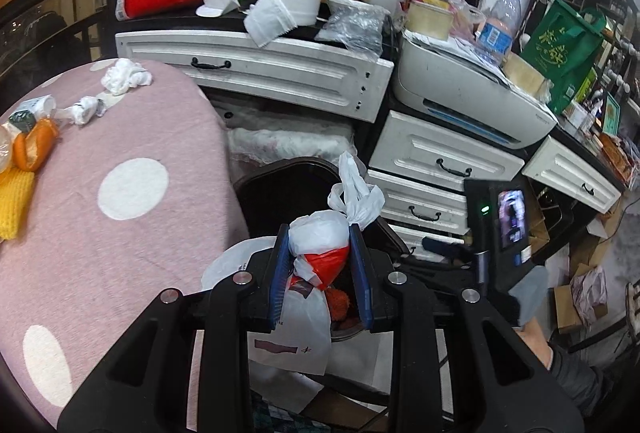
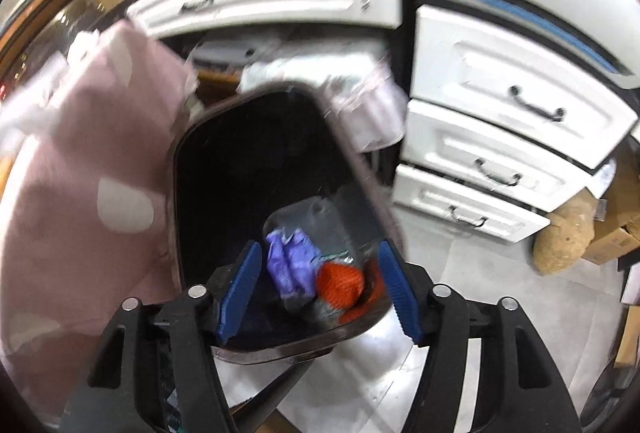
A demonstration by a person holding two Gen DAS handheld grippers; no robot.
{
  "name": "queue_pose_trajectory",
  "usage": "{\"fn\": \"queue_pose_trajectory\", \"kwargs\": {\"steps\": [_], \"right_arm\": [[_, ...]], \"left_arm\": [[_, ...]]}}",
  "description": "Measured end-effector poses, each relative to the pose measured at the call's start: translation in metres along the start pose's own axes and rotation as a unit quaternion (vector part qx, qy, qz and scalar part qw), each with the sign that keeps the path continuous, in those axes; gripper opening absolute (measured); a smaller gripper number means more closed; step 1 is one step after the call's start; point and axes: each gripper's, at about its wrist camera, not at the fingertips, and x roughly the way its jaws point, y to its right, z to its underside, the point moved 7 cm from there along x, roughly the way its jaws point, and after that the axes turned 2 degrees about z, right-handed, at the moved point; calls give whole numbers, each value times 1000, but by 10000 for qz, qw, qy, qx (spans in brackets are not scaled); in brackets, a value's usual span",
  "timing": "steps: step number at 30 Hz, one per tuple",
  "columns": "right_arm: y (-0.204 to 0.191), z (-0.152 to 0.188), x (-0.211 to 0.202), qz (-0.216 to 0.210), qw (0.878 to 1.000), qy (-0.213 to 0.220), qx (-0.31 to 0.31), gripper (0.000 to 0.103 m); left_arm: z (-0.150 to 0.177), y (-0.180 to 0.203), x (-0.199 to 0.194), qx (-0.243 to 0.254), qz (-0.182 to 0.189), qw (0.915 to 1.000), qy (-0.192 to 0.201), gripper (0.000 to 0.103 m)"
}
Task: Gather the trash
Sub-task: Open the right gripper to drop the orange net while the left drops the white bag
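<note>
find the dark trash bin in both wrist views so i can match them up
Left wrist: the dark trash bin sits centre, mostly behind the tied white plastic bag gripped by the left gripper.
Right wrist: it fills the centre, trash inside, above the open right gripper.
Shared landmark: the pink polka-dot cloth, left of it.

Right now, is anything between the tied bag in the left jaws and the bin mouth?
Nothing visible. The tied bag hangs in the left gripper above the open bin; the right gripper hovers open over it.

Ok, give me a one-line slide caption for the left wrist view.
Left gripper clamps a knotted white plastic bag above the dark trash bin, beside the pink polka-dot cover.
</note>
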Motion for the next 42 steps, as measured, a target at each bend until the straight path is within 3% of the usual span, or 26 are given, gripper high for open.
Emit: {"fn": "queue_pose_trajectory", "kwargs": {"steps": [8,25,28,30,33,36,42], "right_arm": [[31,-8,-25,253,9979,408,434,68],[60,-3,-35,300,9953,472,795,70],[63,-3,-35,306,9947,477,861,73],[66,-3,-35,316,9943,480,901,75],[69,-2,-35,340,9936,487,962,78],[73,-2,-34,347,9929,483,1032,81],[74,-2,-32,335,9928,434,1069,84]], "left_arm": [[14,20,48,239,81,9982,-551,29],[37,33,126,391,132,9886,-1446,30],[41,31,135,289,117,9871,-1571,46],[41,28,138,185,134,9872,-1578,64],[40,26,136,78,203,9883,-1512,75],[39,28,131,94,240,9887,-1474,83],[43,34,113,170,325,9888,-1447,89]]}}
